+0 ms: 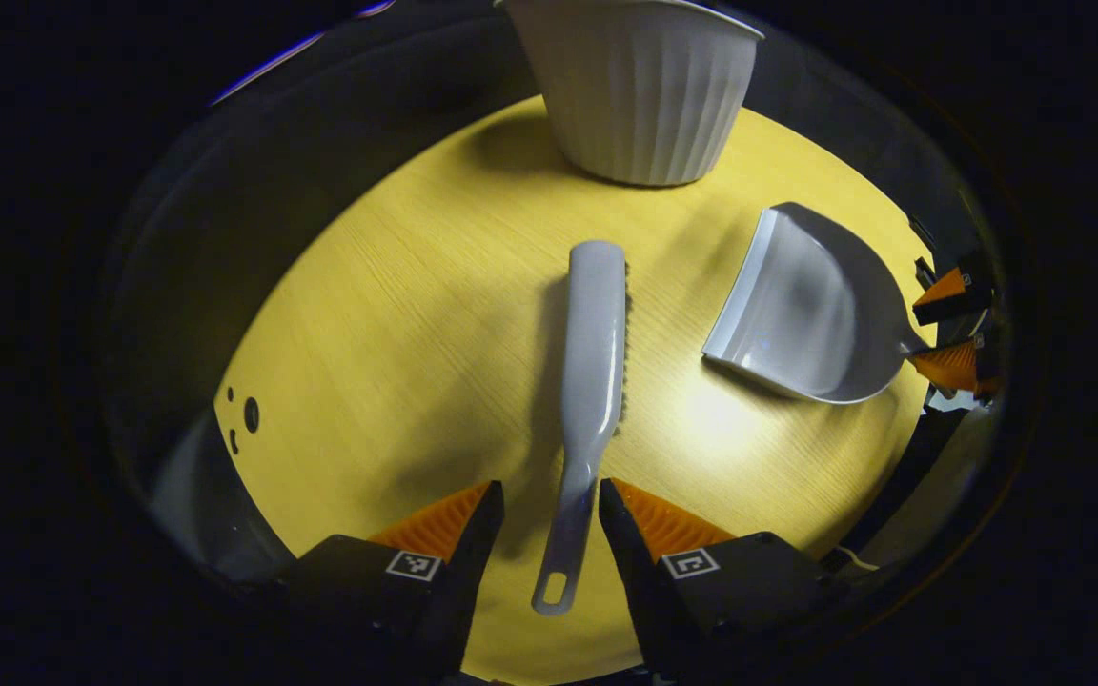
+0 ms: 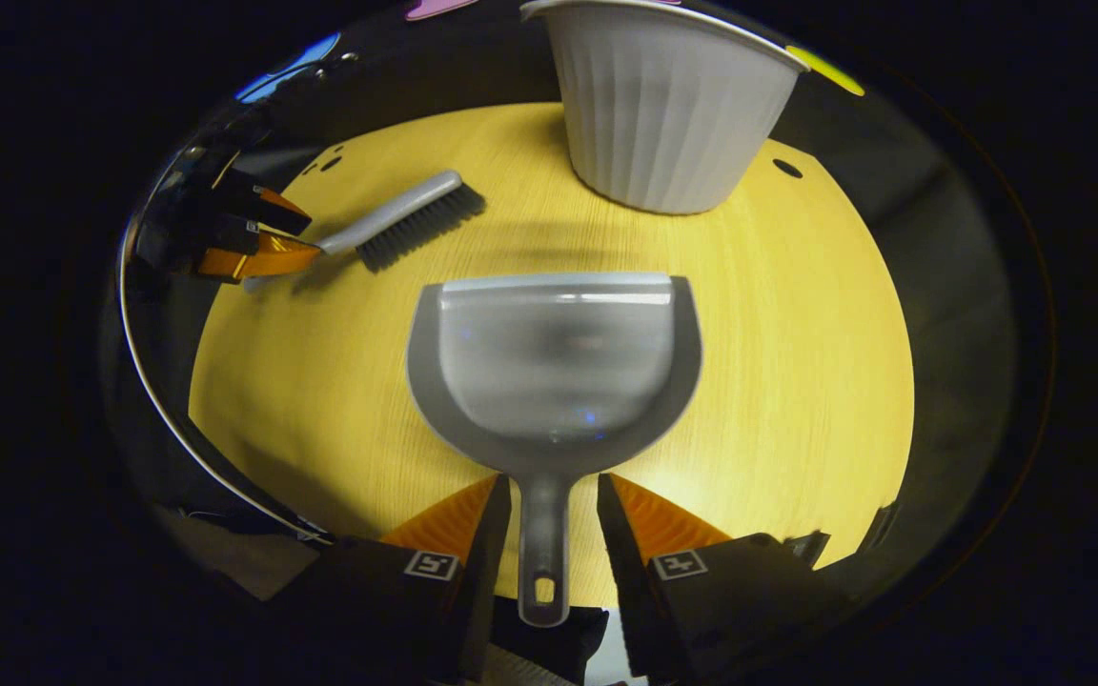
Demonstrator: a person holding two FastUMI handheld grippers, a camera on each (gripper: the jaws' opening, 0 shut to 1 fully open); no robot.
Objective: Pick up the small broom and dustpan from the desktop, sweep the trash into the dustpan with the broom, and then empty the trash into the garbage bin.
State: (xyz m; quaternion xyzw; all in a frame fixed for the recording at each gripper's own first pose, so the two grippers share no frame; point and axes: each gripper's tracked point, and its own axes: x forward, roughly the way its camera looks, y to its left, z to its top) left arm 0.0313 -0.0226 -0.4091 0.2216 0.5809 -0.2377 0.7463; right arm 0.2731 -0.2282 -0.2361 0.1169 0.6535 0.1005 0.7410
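Left hand-held gripper (image 1: 551, 510) spread either side of the grey plastic broom's (image 1: 595, 353) handle, unclenched; right hand-held gripper (image 2: 554, 505) likewise astride the grey plastic dustpan's (image 2: 554, 367) handle (both flat on the yellow wooden desk (image 2: 797, 362), before the white ribbed garbage bin (image 2: 663, 124)).

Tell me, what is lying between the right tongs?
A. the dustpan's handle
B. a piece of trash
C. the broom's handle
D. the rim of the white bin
A: in the right gripper view the dustpan lies flat on the yellow desktop and its handle runs back between the two fingers of the right tongs, which stand a little apart from it on each side.
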